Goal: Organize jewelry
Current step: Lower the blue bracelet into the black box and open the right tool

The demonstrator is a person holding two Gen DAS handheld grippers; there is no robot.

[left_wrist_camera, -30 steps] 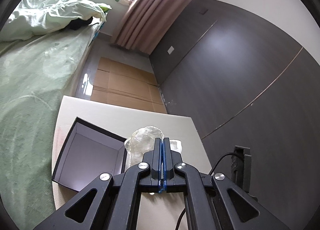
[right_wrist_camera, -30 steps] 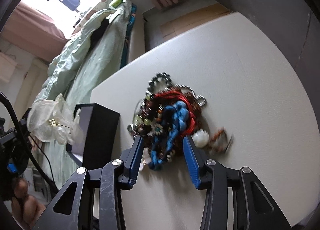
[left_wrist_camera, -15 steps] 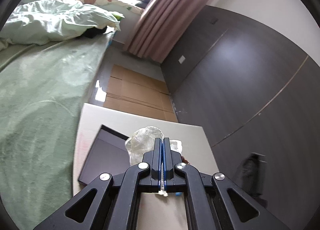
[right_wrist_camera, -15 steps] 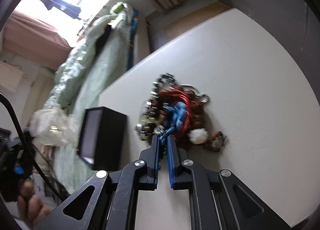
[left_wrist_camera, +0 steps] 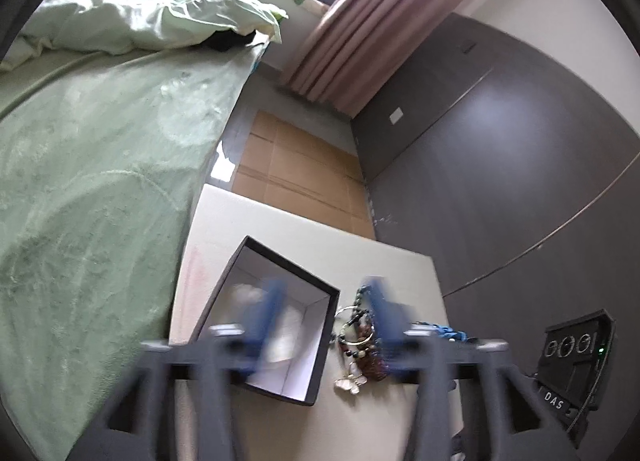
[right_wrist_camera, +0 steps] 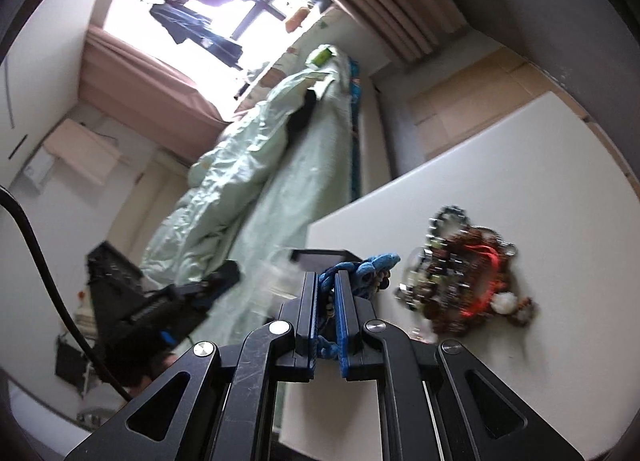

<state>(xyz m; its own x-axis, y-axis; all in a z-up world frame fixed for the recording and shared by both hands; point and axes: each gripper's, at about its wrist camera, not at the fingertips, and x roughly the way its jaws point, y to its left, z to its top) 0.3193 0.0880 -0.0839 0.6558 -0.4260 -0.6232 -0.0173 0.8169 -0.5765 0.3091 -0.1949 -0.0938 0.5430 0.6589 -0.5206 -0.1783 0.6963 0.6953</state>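
The left gripper (left_wrist_camera: 320,321) is smeared by blur, its fingers wide apart over the open box (left_wrist_camera: 280,325) holding a hazy pouch (left_wrist_camera: 288,331), while the right gripper (right_wrist_camera: 329,301) clamps a blue cord (right_wrist_camera: 376,263) above the table (right_wrist_camera: 500,189), near the jewelry pile (right_wrist_camera: 464,285).

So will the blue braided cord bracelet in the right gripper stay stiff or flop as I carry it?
Probably flops: the blue braided cord bracelet curls limply past the right gripper. It looks light. A trailing loop may snag on the jewelry pile.
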